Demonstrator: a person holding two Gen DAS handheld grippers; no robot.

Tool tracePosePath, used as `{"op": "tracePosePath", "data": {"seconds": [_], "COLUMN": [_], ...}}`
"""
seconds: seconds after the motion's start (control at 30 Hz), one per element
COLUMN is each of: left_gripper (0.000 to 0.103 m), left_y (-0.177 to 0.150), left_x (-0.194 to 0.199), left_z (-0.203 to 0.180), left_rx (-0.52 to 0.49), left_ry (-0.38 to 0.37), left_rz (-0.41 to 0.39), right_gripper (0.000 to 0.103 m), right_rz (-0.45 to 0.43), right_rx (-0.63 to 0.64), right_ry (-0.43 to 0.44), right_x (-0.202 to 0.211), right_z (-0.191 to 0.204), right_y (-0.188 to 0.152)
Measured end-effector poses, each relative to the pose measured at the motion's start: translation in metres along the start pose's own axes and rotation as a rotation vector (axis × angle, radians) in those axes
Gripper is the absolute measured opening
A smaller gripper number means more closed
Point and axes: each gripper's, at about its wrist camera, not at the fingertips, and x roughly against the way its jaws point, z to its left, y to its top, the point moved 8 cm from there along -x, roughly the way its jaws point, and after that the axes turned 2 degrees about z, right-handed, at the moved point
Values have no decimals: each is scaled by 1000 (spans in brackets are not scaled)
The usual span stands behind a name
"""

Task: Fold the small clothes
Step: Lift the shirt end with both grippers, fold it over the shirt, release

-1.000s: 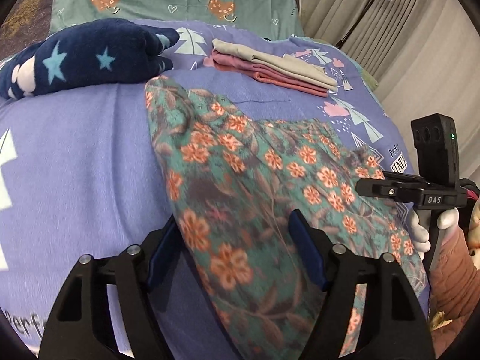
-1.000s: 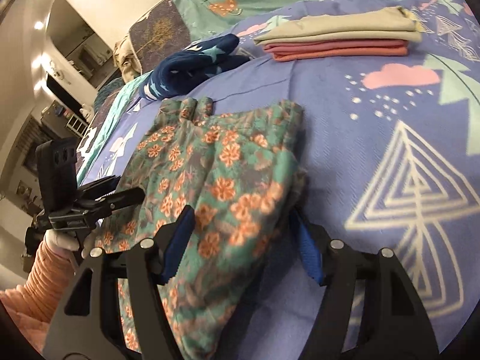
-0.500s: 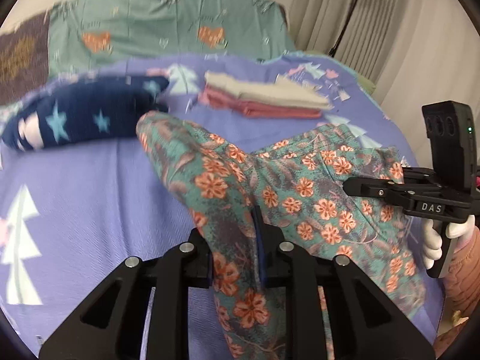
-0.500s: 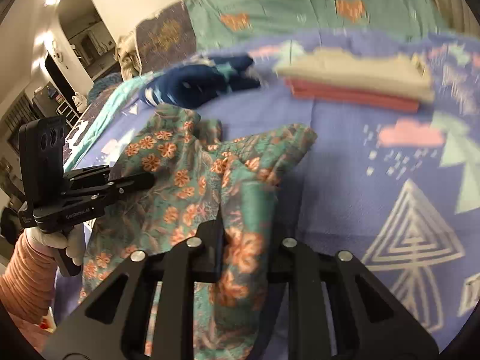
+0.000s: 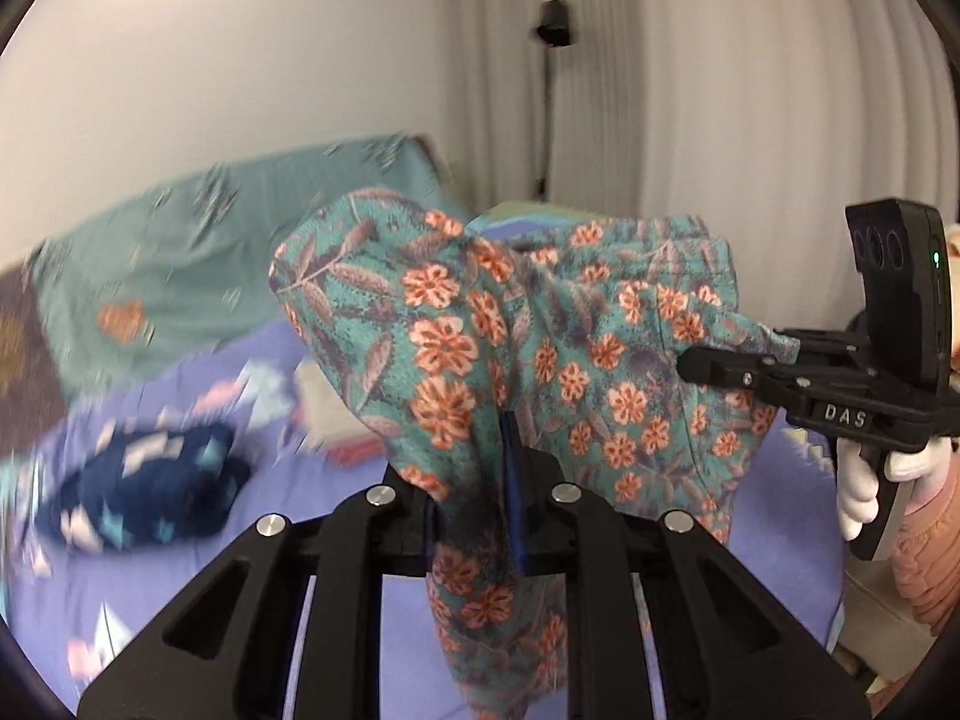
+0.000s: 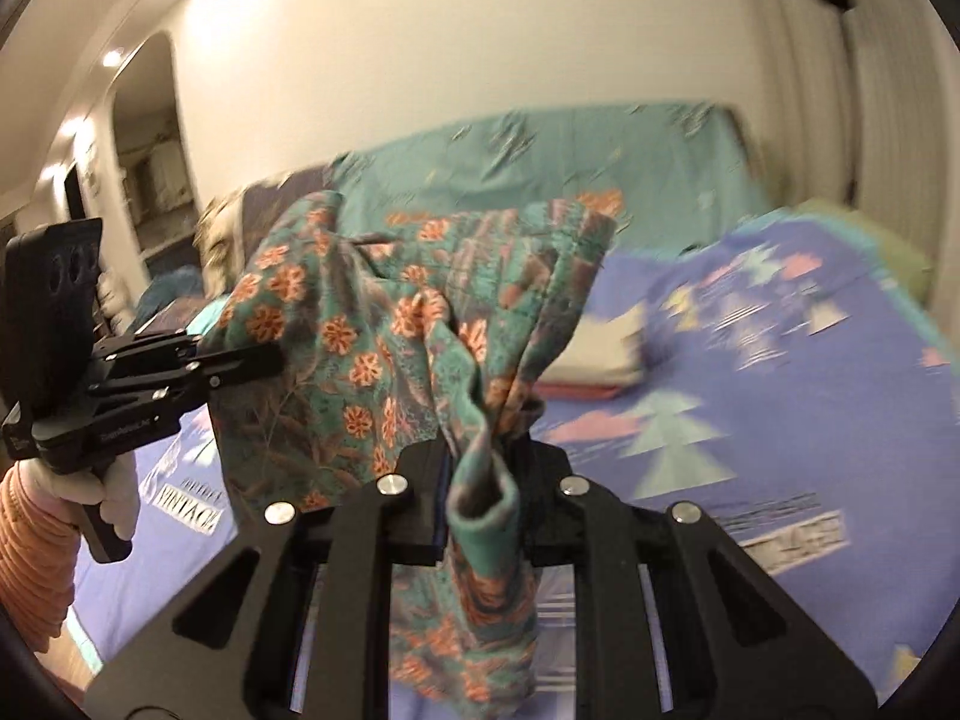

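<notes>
A bed with a purple patterned bedspread [image 5: 252, 372] fills the lower part of both wrist views, with a teal sheet [image 6: 630, 162] at its far end against a pale wall. Held up in the air above the bedspread is the floral garment [image 5: 540, 348], teal with orange flowers, stretched between the two tongs and sagging in folds. A dark navy star-print piece [image 5: 144, 498] lies blurred on the bedspread at the left, and a folded stack of clothes [image 6: 594, 366] rests farther back, partly hidden behind the raised cloth. The left gripper [image 5: 474, 498] is clamped narrow on one bunched edge of the garment, and the right gripper [image 6: 486, 480] is clamped narrow on the other. White-gloved hands [image 5: 864, 480] grip the handles.
</notes>
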Motion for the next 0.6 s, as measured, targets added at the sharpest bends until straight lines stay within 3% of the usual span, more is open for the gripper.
{"op": "tracePosePath", "data": {"seconds": [0.23, 0.43, 0.6], "left_gripper": [17, 18, 18], "left_y": [79, 119, 131], "left_x": [-42, -105, -155], "left_z": [-96, -149, -166], "left_rx": [-156, -211, -217], "left_ry": [-90, -130, -152], "left_rz": [-58, -43, -16], "right_gripper": [17, 17, 17], "right_rz": [-88, -88, -78], "right_rx": [-46, -129, -198], "right_ry": [-237, -368, -434], "right_x": [70, 83, 76], "right_z": [-109, -195, -252], "right_y": [36, 49, 55]}}
